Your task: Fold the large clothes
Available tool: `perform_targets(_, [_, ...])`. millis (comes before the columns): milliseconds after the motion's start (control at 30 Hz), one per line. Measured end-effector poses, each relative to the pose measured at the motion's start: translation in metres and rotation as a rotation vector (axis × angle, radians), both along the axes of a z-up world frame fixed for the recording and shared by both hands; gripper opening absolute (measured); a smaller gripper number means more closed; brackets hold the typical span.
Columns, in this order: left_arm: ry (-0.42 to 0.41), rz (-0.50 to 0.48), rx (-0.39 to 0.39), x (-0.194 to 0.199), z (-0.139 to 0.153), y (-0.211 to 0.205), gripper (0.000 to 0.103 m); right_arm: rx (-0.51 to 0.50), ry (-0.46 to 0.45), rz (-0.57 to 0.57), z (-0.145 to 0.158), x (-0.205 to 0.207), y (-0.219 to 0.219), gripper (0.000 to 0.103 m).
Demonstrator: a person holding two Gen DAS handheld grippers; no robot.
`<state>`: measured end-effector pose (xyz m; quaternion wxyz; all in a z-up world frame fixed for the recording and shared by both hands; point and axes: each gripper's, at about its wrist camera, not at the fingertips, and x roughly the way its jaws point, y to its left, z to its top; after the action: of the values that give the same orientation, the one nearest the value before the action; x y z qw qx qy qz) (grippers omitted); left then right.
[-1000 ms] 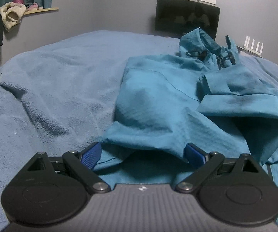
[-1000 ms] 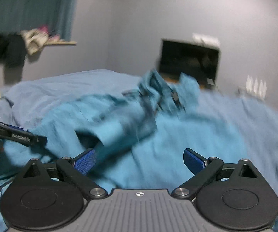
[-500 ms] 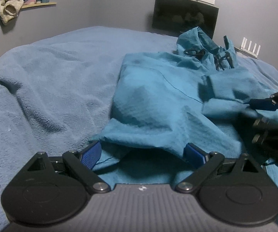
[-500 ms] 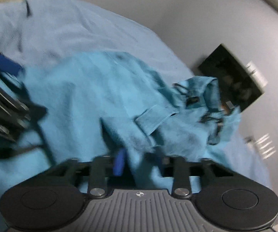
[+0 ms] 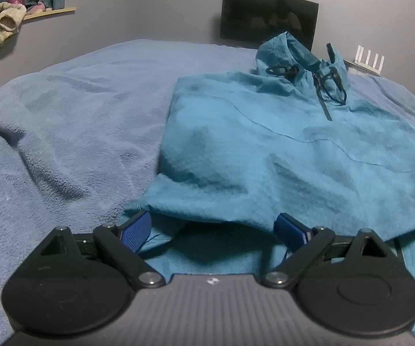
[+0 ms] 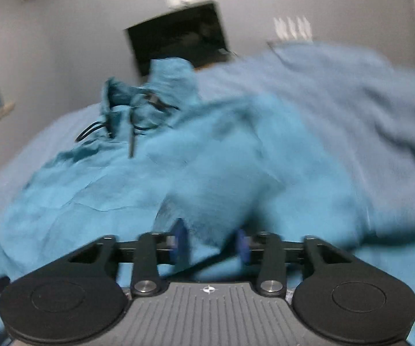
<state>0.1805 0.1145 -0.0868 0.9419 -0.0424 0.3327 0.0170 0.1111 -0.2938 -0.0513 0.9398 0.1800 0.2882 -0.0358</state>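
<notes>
A teal hooded jacket [image 5: 279,150] lies spread on the bed, hood and black drawcords [image 5: 331,83] at the far end. My left gripper [image 5: 213,227] is open, its blue pads either side of the jacket's near hem fold. In the blurred right wrist view my right gripper [image 6: 210,243] is shut on a bunch of the jacket's fabric, likely a sleeve [image 6: 216,216], held over the jacket body [image 6: 92,196].
A blue fleece blanket [image 5: 77,115] covers the bed. A dark screen [image 5: 268,14] and a white router [image 5: 369,60] stand at the far wall. A shelf [image 5: 48,11] with clothes is at the far left.
My right gripper swung in, closed on the sleeve that lay folded across the jacket and pulled it off to the right. My left gripper stayed open at the hem.
</notes>
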Motion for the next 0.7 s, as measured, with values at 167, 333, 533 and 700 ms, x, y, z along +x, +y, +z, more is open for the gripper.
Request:
perform_targets(167, [0.007, -0.005, 0.022, 0.001, -0.002, -0.004, 0.094, 0.210, -0.053, -0.016, -0.016, -0.005, -0.030, 0.057])
perform_targets(333, [0.016, -0.012, 0.029, 0.003, -0.005, -0.006, 0.094, 0.161, -0.104, -0.003, -0.002, 0.011, -0.033, 0.008])
perform_targets(533, [0.023, -0.027, 0.047, 0.003, -0.007, -0.009, 0.096, 0.033, -0.206, -0.049, 0.019, 0.015, -0.033, 0.008])
perform_targets(700, [-0.147, -0.049, 0.031, -0.015, 0.012, -0.009, 0.096, 0.019, -0.031, -0.142, -0.009, 0.029, -0.046, 0.043])
